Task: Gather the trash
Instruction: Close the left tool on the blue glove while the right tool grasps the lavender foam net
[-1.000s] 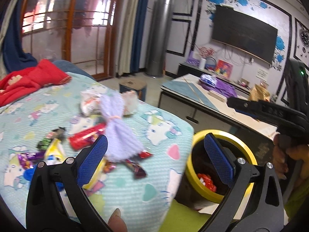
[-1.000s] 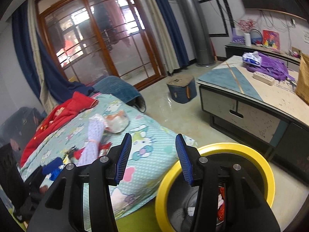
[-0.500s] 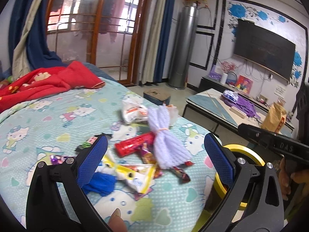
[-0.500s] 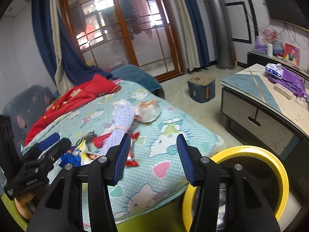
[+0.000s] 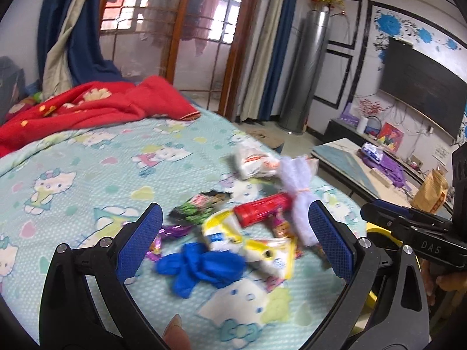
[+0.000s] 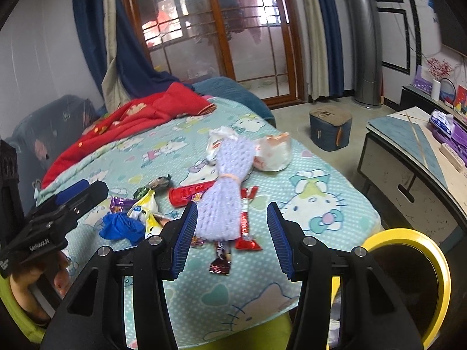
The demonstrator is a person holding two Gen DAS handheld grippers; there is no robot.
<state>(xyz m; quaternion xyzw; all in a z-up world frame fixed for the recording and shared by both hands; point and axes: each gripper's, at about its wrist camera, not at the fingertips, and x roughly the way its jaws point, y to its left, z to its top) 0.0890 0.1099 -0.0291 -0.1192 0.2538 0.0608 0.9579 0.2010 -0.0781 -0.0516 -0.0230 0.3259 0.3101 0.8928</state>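
Both grippers tilt down over the bed (image 5: 87, 157): left gripper (image 5: 233, 237) spread wide, right gripper (image 6: 232, 233) half-spread, both empty. Wrappers (image 5: 248, 239), blue glove (image 5: 201, 265) and purple mesh bundle (image 6: 224, 201) lie below; yellow bin (image 6: 408, 262) beside bed.

A matt, dimpled cloth sheet (image 6: 318, 204) is being seen on the bed, glossy foil wrappers (image 6: 246, 227) are being lit, a soft knitted lilac bundle (image 6: 224, 204) is lying matt, and the yellow bin rim (image 6: 408, 234) is looking like smooth plastic.
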